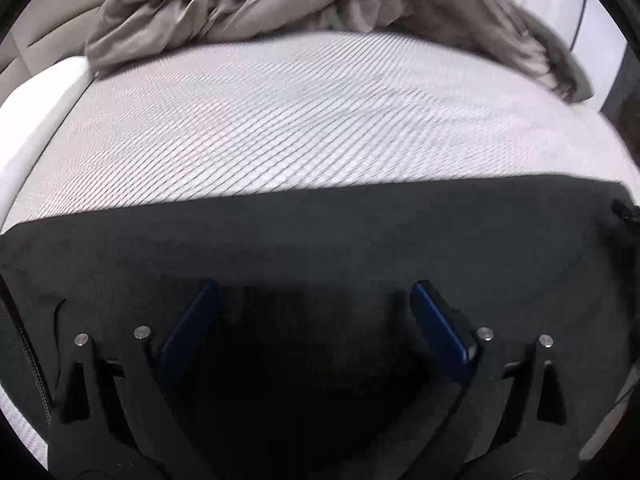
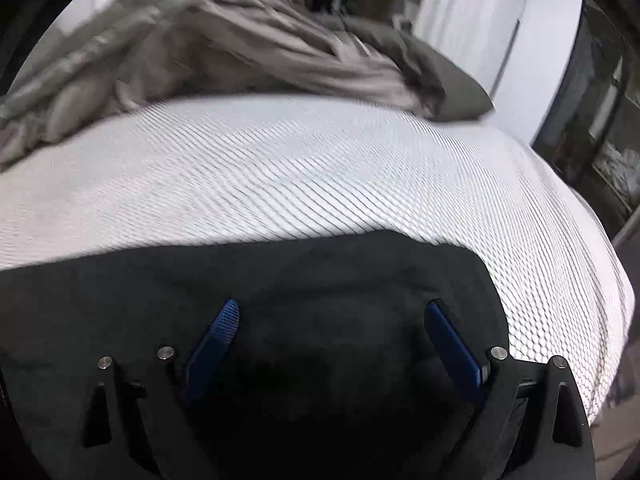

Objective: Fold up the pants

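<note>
Dark charcoal pants [image 1: 320, 232] lie flat across the near part of a white quilted mattress [image 1: 280, 128]; they also show in the right wrist view [image 2: 280, 276], where their right end is rounded. My left gripper [image 1: 314, 292] is open, its blue fingers [image 1: 192, 320] spread wide just above the dark cloth. My right gripper [image 2: 332, 312] is open too, with blue fingers [image 2: 216, 340] apart over the pants near their right end. Neither gripper holds anything.
A crumpled grey-beige duvet [image 1: 280, 0] is heaped along the far side of the mattress [image 2: 320, 168], also seen in the right wrist view [image 2: 200, 48]. White walls and a dark shelf unit [image 2: 600, 128] stand beyond the bed's right edge.
</note>
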